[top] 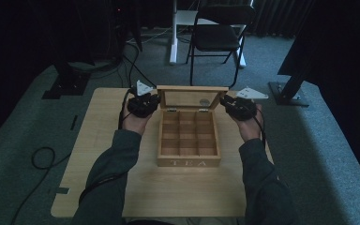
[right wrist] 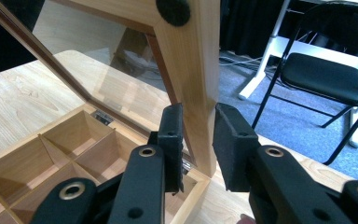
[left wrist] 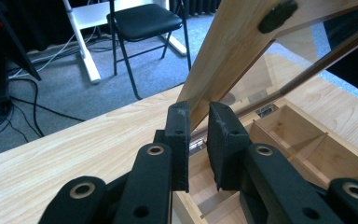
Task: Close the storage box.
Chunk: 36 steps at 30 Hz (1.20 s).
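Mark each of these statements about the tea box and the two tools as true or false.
1. The lid of the tea box stands open. True.
2. The left tool is shut on the lid's side frame. True; the frame sits between its pads.
3. The right tool rests on the table, away from the box. False; it is shut on the lid's other side frame.
4. The box's compartments hold tea bags. False; those in sight are empty.
5. A black folding chair stands beyond the table. True.
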Available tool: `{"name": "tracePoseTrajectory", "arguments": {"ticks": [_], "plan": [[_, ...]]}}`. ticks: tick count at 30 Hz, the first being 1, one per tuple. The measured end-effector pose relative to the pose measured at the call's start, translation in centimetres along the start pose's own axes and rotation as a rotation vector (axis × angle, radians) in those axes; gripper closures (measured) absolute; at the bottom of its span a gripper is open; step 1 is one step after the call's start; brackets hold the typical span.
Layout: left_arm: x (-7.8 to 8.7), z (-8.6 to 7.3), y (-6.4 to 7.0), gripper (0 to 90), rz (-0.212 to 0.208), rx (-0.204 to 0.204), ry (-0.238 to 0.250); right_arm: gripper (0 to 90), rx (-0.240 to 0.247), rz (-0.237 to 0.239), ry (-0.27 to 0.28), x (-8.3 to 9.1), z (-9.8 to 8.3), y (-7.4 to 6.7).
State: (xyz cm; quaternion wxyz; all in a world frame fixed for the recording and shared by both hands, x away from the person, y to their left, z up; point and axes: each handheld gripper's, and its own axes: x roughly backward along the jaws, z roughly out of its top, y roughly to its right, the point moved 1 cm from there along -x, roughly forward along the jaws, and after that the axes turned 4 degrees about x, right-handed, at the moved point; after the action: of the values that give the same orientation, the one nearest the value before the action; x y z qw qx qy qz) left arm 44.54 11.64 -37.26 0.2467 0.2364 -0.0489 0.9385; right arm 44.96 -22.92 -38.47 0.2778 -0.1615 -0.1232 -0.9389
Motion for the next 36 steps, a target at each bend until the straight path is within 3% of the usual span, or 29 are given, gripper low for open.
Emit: {"name": "tracePoseTrajectory", "arguments": {"ticks": [36], "plan": [[1.8,-0.3,0.9,78.5,-0.003,-0.033,0.023,73.6,0.033,-0.017,0.02,2.3,0.5,-1.3]]}}
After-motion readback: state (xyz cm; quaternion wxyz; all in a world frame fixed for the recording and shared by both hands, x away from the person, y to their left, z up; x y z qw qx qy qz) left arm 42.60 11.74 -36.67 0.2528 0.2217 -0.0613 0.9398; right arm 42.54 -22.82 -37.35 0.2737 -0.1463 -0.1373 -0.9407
